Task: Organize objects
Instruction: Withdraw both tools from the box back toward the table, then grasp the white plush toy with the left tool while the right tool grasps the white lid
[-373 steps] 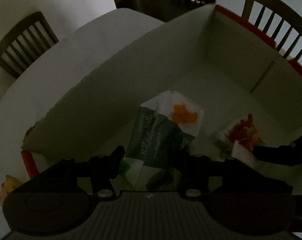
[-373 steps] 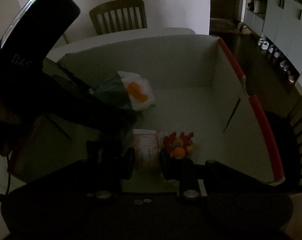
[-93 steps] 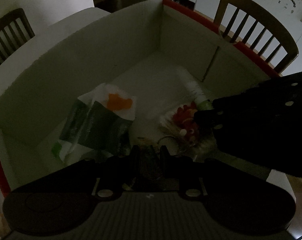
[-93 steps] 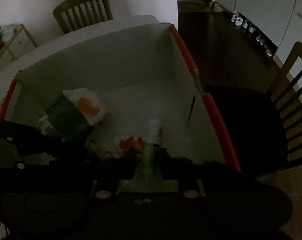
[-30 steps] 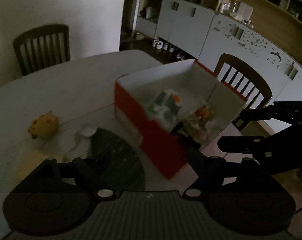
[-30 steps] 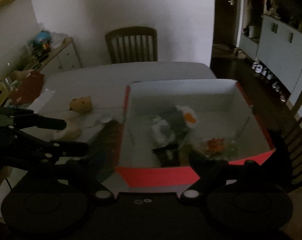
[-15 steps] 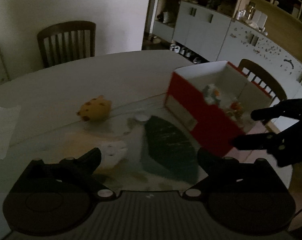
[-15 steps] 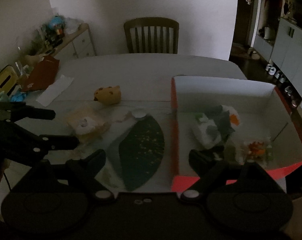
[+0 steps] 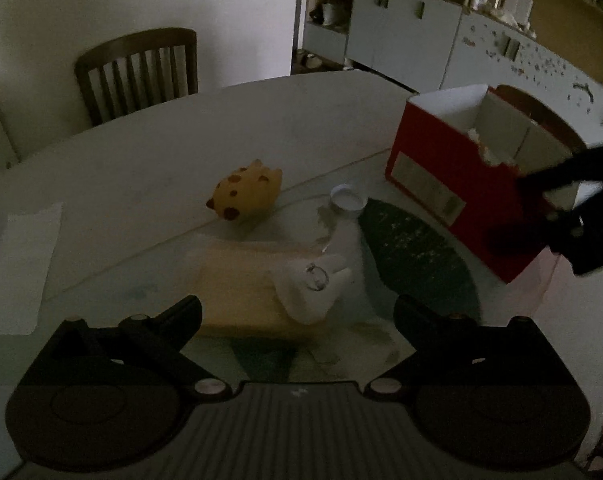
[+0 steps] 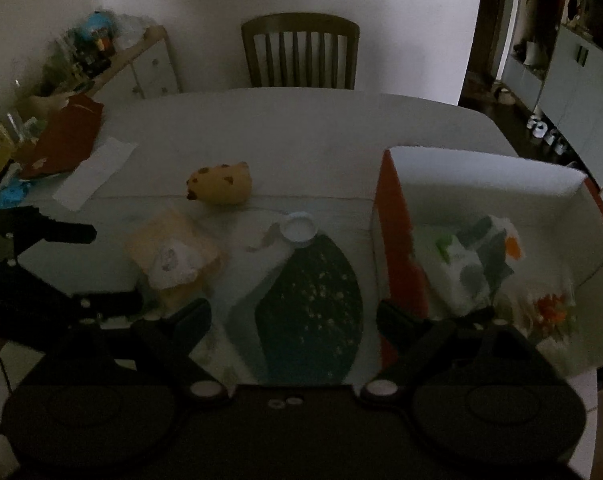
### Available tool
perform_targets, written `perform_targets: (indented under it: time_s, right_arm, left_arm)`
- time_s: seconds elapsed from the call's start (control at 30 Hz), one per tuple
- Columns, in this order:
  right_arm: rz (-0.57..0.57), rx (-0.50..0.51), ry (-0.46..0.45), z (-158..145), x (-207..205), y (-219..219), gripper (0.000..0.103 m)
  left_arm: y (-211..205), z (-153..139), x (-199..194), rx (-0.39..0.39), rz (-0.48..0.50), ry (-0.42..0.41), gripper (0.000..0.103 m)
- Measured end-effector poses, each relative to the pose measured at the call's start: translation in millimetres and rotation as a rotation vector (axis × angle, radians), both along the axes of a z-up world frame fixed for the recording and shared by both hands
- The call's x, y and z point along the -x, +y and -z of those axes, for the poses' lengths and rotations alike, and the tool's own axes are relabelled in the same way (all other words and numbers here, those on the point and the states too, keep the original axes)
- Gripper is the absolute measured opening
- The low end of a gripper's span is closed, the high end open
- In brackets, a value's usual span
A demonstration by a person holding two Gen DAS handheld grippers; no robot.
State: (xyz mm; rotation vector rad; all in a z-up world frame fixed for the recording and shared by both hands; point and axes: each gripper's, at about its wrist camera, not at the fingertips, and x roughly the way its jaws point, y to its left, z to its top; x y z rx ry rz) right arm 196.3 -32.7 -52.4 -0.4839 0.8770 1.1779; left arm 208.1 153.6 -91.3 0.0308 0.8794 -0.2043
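Red box point(image 10: 397, 240), white inside, sits at the right of the right wrist frame on the white table point(image 10: 301, 128). It holds a green-and-white paper pack point(image 10: 473, 264) and a red-and-orange packet point(image 10: 549, 308) at lower right. Outside the box, at frame centre: a yellow spotted plush toy point(image 10: 219, 186), a small white lid point(image 10: 299, 229) and a pale yellow flat item point(image 10: 173, 248) with a white pouch point(image 10: 173, 264) on top. A dark leaf-shaped mat pattern point(image 10: 313, 304) lies between these and the box. Left gripper point(image 9: 297, 312) hangs above the pouch, jaws spread wide, empty. Right gripper point(image 10: 293, 316) sits above the mat, jaws likewise apart, empty. A wooden chair point(image 10: 299, 52) stands at top centre.
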Motion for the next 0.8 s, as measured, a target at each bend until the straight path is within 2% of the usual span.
perform_targets:
  time_s: [0.27, 0.53, 0.6, 0.8]
  right_arm:
    - [0.016, 0.018, -0.004, 18.7, -5.7, 42.2, 0.09]
    - [0.044, 0.064, -0.002, 43.3, -16.3, 80.9, 0.088]
    - [0.043, 0.069, -0.029, 48.1, -15.2, 87.7, 0.089]
    - [0.044, 0.095, -0.01, 63.3, -16.2, 103.7, 0.083]
  left_arm:
    - [-12.5, 21.2, -8.6, -0.023, 0.021, -0.017, 0.103]
    - [-23.7, 30.3, -15.8, -0.04, 0.007, -0.053, 0.102]
    - [-25.0, 31.2, -17.1, -0.044, 0.003, -0.066, 0.102]
    - [-25.2, 35.5, -21.5, -0.04, -0.031, -0.071, 0.101]
